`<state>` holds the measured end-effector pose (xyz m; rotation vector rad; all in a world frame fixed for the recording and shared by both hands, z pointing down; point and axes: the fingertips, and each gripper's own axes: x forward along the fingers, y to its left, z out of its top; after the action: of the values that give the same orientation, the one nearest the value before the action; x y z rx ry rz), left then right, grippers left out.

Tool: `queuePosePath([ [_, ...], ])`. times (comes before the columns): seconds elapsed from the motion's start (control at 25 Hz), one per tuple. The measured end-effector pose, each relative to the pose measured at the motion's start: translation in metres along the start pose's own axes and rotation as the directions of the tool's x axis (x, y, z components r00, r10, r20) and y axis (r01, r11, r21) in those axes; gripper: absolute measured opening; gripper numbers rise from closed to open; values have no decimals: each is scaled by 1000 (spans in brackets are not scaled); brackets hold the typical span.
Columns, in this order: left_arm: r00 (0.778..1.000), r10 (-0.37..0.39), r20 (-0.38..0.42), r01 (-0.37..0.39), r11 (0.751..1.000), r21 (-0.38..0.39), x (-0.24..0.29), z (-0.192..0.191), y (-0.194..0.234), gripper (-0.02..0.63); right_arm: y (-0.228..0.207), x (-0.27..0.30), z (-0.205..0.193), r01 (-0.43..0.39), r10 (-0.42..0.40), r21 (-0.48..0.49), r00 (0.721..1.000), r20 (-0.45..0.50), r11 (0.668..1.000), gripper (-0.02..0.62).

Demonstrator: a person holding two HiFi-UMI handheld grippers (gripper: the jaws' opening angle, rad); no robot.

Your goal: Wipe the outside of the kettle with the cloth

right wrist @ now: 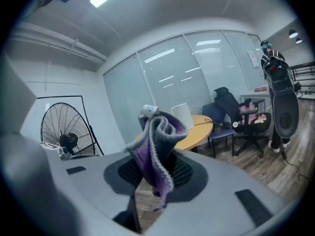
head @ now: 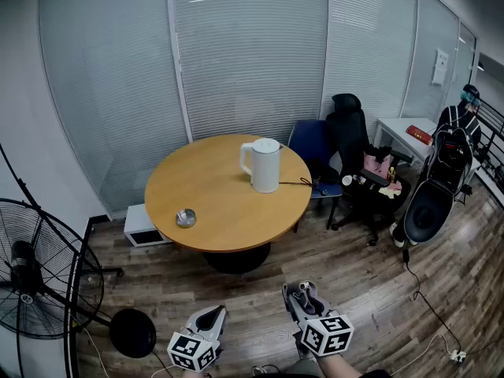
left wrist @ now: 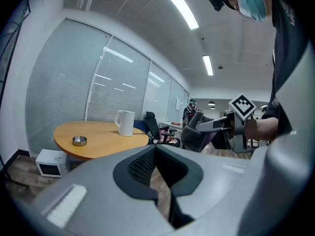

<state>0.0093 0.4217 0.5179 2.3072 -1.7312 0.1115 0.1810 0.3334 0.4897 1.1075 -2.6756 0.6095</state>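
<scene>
- We are standing on the wooden floor, well apart from the round wooden surface [head: 213, 203], so the wiping is not yet under way. By our reading we are in the approach step.
- The white electric kettle [head: 264, 164] is standing upright near the far right edge of the surface, lid on. Its handle is facing left and its cord is trailing off the right edge toward the chairs.
- A small metal dish [head: 186, 218] is sitting near the front left edge, well apart from the kettle.
- Our right hand-held gripper [head: 302, 294] is clamping a bunched purple and grey knitted cloth [right wrist: 157, 146] between its jaws, with the folds sticking up above them.
- Our left hand-held gripper [head: 211, 315] is closed, with nothing between its jaws.
- Next, we are probably needing to walk up to the near edge and bring the cloth against the kettle's side. The empty left hand-held gripper may be needed to steady the kettle, since a light kettle could slide or tip under pressure.
</scene>
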Motion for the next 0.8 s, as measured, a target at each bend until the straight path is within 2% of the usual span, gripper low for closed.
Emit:
queuePosePath([
  [0.28,1000,-6,4,6,1000,-4,9,2,17,12,8,16,9,-35,34,21,998,43,999,110],
  [0.48,999,-12,36,11,1000,26,32,9,19,14,-8,35,13,-29,28,41,999,28,999,110],
  [0.52,999,-21,38,20,1000,23,39,11,20,24,-11,40,14,-30,29,45,999,24,999,110],
  [0.56,999,-31,39,31,999,17,46,14,21,73,-14,46,16,-33,32,48,999,22,998,111],
  [0.6,998,-41,38,40,999,13,55,16,21,158,-18,52,19,-36,35,51,999,19,998,110],
  [0.64,998,-50,33,49,999,14,63,19,20,193,-23,58,23,-39,38,53,999,15,998,110],
  [0.8,998,-60,14,60,998,31,94,30,28,193,-42,87,36,-57,57,60,998,-5,997,111],
])
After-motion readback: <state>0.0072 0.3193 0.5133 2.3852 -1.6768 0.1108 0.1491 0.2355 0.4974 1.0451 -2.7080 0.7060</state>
